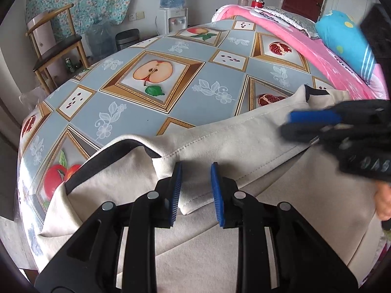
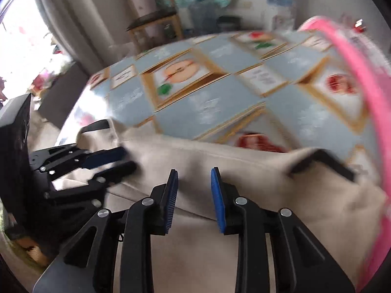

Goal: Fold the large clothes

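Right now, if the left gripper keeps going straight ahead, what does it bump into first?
Most likely the beige garment: its folded edge lies right ahead of the open left gripper. Depth is hard to judge.

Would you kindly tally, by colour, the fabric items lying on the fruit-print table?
Beige garment with dark trim: 1
Pink blanket: 1
Light blue bundle with dots: 1
Total: 3

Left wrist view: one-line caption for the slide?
Open left gripper over folded beige garment on fruit-print tablecloth.
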Available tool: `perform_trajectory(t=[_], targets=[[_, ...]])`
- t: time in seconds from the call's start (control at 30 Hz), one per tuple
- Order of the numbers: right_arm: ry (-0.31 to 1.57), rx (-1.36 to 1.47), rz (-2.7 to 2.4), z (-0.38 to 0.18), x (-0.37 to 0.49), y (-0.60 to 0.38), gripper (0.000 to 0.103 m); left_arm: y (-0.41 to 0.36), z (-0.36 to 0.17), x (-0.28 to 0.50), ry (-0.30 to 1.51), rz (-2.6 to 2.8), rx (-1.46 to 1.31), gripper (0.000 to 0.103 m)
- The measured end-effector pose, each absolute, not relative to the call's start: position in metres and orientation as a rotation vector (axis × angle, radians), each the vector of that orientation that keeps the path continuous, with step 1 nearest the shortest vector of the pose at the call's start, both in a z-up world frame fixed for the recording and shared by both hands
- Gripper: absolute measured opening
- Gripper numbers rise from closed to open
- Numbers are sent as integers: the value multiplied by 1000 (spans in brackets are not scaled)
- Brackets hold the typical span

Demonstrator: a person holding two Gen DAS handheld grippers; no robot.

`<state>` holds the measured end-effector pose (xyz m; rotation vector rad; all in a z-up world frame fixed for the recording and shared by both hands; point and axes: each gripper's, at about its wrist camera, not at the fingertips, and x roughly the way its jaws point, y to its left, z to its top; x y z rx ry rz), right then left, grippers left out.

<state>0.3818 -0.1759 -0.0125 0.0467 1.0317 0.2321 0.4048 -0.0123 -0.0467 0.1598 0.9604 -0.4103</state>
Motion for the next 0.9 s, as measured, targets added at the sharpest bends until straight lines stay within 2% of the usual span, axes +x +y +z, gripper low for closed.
perform_trajectory(t=[0.03, 0.07, 0.2, 0.27, 0.33, 0.4, 0.57, 0.63, 0.77, 0.9], targets=[[1033, 56, 200, -15, 379, -184, 35, -12, -47, 405, 958, -410, 159, 23], [1069, 68, 169, -25, 380, -192, 41, -12, -47, 404, 956, -409, 155, 23], [1113, 98, 186, -37, 383, -201, 44, -11, -45, 404, 968, -393, 136, 24], [1105, 141, 203, -24, 376, -204, 44, -9, -41, 403, 986, -371, 129, 29], [1067, 126, 219, -4, 360, -205, 46, -4, -28, 395, 969, -314, 142, 46], [1016, 93, 226, 19, 334, -205, 68, 2, -13, 385, 952, -304, 142, 49], [952, 105, 257, 51, 263, -214, 79, 24, 42, 321, 881, -291, 161, 71], [943, 138, 267, 55, 238, -217, 80, 34, 59, 286, 863, -267, 172, 78], [947, 195, 289, 46, 186, -217, 80, 51, 66, 221, 869, -237, 164, 81], [949, 196, 278, 33, 147, -211, 80, 73, 50, 161, 867, -195, 90, 82]])
